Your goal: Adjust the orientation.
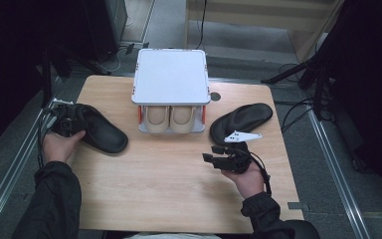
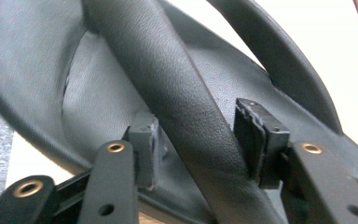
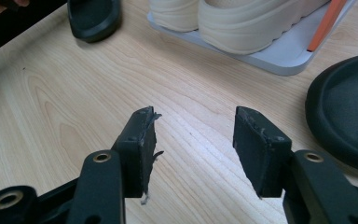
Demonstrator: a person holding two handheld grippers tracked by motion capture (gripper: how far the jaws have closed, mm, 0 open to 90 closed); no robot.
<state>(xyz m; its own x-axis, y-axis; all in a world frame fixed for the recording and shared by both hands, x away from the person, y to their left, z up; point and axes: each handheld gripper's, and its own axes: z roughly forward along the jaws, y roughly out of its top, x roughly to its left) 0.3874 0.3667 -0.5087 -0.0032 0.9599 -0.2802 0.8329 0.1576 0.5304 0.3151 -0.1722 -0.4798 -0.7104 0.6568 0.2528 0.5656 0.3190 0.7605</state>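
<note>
A black slipper (image 1: 99, 132) lies at the table's left, and my left gripper (image 1: 72, 122) is at its far-left end. In the left gripper view its strap (image 2: 182, 93) runs between the two jaws of the left gripper (image 2: 196, 135), which stand open on either side of it. A second black slipper (image 1: 241, 119) lies at the right, beside the rack. My right gripper (image 1: 216, 153) hovers just in front of that slipper (image 3: 349, 112). It is open (image 3: 193, 140) over bare wood, with nothing between its jaws.
A small rack with a white top (image 1: 171, 74) stands at the table's far middle. A pair of cream shoes (image 1: 171, 118) sits on its lower shelf (image 3: 279, 60). The wooden table (image 1: 169, 189) has bare room in front. Dark stands and cables surround it.
</note>
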